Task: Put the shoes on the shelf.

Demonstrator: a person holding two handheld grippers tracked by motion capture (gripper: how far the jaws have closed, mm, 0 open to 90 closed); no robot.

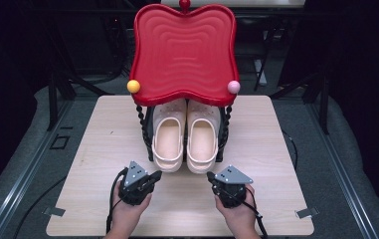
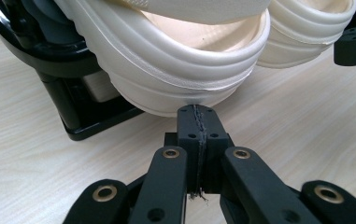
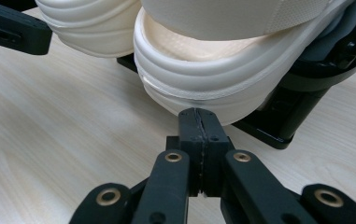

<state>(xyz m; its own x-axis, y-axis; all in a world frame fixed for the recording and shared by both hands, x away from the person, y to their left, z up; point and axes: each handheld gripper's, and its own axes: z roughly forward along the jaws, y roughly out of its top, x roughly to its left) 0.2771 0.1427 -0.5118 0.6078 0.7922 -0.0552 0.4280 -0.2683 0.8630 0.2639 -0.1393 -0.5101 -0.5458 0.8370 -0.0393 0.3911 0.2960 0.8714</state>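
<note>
High view: two cream clogs [image 1: 184, 142] at frame centre on a black rack [image 1: 148, 134] w/ red tray [image 1: 184, 50], no readable branding. Left hand-held gripper [image 1: 156, 175] & right hand-held gripper [image 1: 210, 175] below them on the counter [image 1: 102, 149], jaws pressed together, empty.

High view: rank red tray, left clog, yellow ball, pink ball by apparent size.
1. red tray, largest by far.
2. left clog.
3. yellow ball and pink ball look alike, so no ranking between them.
</note>
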